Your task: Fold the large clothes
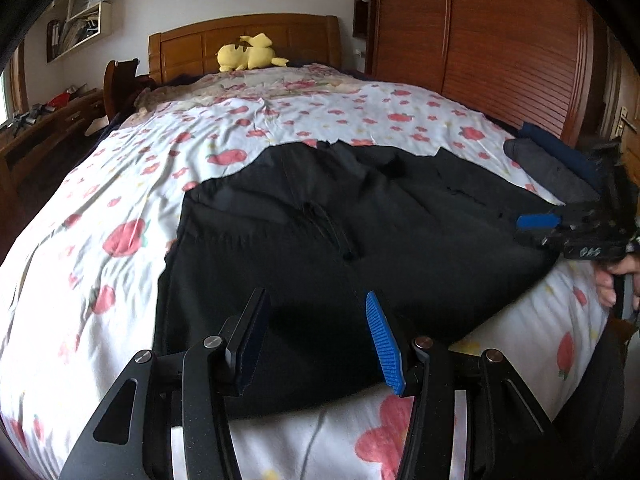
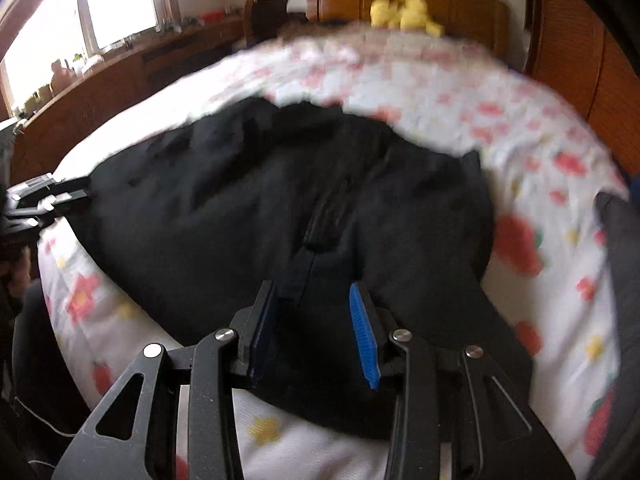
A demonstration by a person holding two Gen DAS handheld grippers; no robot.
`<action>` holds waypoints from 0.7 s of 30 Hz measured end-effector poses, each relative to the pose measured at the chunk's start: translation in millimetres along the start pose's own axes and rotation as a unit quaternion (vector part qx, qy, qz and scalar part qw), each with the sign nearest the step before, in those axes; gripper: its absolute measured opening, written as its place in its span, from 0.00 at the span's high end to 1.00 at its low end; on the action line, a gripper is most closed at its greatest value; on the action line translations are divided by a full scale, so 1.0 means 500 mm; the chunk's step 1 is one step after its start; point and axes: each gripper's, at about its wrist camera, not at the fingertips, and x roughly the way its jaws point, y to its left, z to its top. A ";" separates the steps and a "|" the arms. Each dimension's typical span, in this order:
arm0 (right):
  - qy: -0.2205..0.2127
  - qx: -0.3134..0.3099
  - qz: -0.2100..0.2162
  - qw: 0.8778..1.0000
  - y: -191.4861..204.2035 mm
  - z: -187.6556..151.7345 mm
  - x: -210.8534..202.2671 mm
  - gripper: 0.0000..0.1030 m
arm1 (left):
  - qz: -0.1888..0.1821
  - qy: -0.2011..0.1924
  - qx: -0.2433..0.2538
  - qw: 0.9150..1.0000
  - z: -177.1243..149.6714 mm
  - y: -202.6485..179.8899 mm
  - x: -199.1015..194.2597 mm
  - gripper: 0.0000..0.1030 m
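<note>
No readable brand or label anywhere; faint light marks on the right gripper's body in the left view, not legible.

Black garment (image 1: 320, 248) spread flat on floral sheet (image 1: 120, 184), near foot of bed (image 1: 244, 36), lying crosswise. Looks like trousers: fly or zip seam (image 1: 332, 232) running down the middle. Far edge irregular against the sheet, near edge close to the mattress's foot edge.

Left gripper (image 1: 316, 332) hovering over garment's near edge, jaws spread wide, nothing between the blue pads (image 1: 384, 340). Right gripper (image 2: 312, 332) same: jaws parted, empty, poised over near hem close to the centre seam. Right view motion-blurred, so actual contact with cloth can't be told. In left view, right gripper at garment's right end, one blue pad showing; gap not clear from that angle.

Edges and room:
- Wide bare sheet beyond the garment toward the headboard, and to its left.
- Narrow strip of sheet between near hem and mattress edge.
- Folded dark clothes (image 1: 560, 164) stacked at right edge of bed, just beside garment's right end.
- Yellow plush toy (image 1: 248, 54) at the headboard, well apart.
- Wooden wardrobe (image 1: 500, 40) along bed's right side; desk (image 1: 48, 120) and window (image 2: 80, 8) on the left.
</note>
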 end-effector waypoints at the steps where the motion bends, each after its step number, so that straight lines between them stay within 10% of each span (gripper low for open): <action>1: 0.004 0.011 0.008 1.000 -0.007 -0.006 0.015 0.63 | 0.000 0.001 -0.001 1.000 0.000 0.000 0.000 0.50; 21: -0.038 -0.019 -0.026 0.999 0.026 -0.038 0.025 0.63 | 0.016 0.019 -0.009 1.000 -0.016 -0.010 0.017 0.50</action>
